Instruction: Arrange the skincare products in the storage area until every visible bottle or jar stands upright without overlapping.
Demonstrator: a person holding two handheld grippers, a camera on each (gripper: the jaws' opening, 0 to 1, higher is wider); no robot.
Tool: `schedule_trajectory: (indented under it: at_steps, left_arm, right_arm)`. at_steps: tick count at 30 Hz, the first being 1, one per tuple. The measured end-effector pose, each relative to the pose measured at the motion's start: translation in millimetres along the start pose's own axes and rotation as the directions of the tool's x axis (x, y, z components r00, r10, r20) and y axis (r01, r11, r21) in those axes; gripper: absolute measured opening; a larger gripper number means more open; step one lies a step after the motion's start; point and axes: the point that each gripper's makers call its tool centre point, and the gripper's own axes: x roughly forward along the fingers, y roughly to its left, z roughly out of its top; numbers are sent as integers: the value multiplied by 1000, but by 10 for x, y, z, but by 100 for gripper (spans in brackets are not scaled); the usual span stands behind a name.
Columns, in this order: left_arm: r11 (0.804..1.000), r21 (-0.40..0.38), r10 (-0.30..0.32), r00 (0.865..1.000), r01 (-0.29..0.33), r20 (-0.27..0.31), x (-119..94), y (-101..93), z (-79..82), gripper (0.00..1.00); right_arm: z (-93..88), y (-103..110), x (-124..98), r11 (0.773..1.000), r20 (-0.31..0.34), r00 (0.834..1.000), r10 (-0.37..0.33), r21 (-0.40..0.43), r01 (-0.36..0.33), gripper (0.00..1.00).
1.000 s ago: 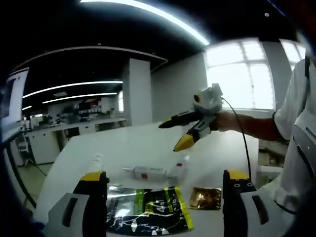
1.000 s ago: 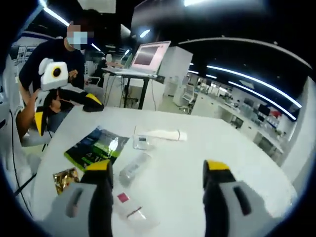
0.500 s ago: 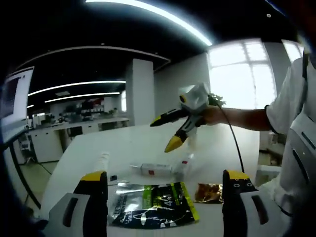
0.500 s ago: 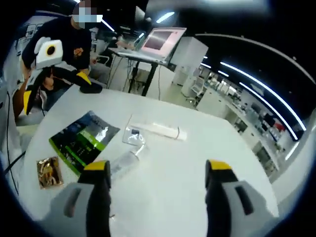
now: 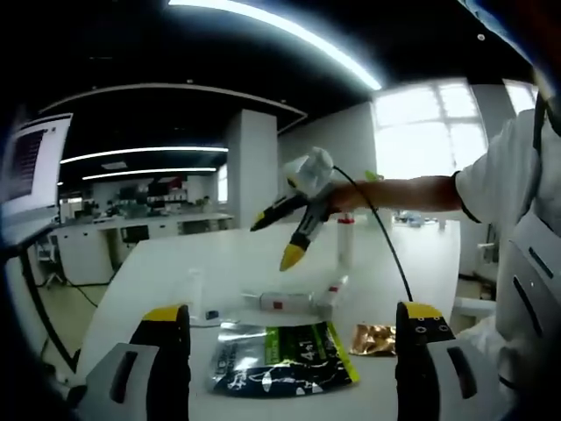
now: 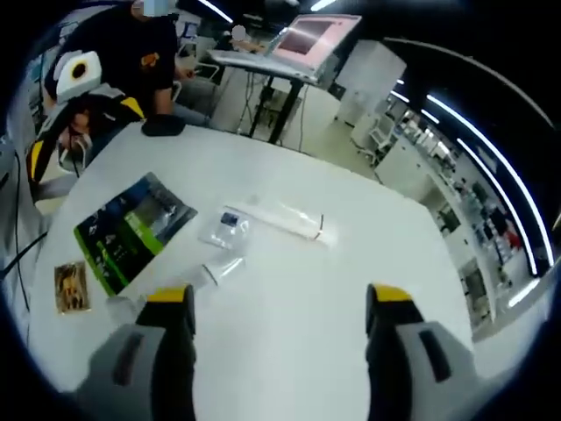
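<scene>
In the left gripper view a clear bottle with a red label point(image 5: 282, 302) lies on its side on the white table point(image 5: 245, 254). A slim white bottle point(image 5: 346, 242) stands upright behind it, and a small clear bottle point(image 5: 195, 286) stands to the left. My left gripper point(image 5: 292, 311) is open and low in front of them. My right gripper point(image 5: 276, 239) hangs open above the lying bottle. In the right gripper view a white tube point(image 6: 289, 217), a clear packet point(image 6: 226, 226) and a clear bottle point(image 6: 223, 267) lie flat beyond my open right gripper point(image 6: 280, 298). The left gripper point(image 6: 83, 132) shows at far left.
A green and black foil pouch point(image 5: 280, 368) point(image 6: 131, 230) and a gold sachet point(image 5: 375, 338) point(image 6: 70, 285) lie flat near the table's edge. A person sits behind the left gripper. A laptop on a stand point(image 6: 302, 39) is beyond the table point(image 6: 368, 237).
My right gripper has swung left across the left gripper view and out over the table. The right gripper view now looks down more steeply. Both grippers stay open.
</scene>
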Motion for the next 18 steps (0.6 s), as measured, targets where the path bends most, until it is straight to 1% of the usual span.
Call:
schedule_trajectory:
  at_steps: [1,3,4,6,9,10,13,15,18]
  left_arm:
    - [1000,0,0,1000,0,-1,-6,4,-3,99]
    - [1000,-2,-3,1000,3,-6,-11,8,-20,99]
    - [1000,-3,-4,1000,4,-10,-11,11,-32,99]
    - [1000,-5,-4,1000,4,-14,-10,21,-44,99]
    - [1000,-7,-11,1000,11,-11,-16,-2,-32,99]
    - [1000,6,-22,1000,22,-4,-26,-26,-20,99]
    - [1000,9,-19,1000,19,-5,-50,-11,-14,99]
    - [1000,6,-11,1000,11,-2,-79,22,0,99]
    - [1000,4,-15,1000,15,9,-94,31,11,99]
  right_arm:
    - [-2,-4,5,1000,-4,1000,2,-4,-2,80]
    - [-15,-41,53,999,-36,999,18,-39,-20,81]
    - [-9,-50,75,998,-42,999,19,-63,-22,81]
    - [-19,-127,115,992,-67,998,-2,-129,-6,80]
    - [-59,-219,194,985,-105,994,-10,-170,-8,79]
    - [-61,-249,227,984,-109,994,-13,-177,-6,78]
    - [-51,-341,338,980,-115,993,-9,-200,-15,78]
    - [-40,-357,403,976,-114,993,4,-214,-28,79]
    - [-45,-392,513,967,-135,991,14,-252,-48,78]
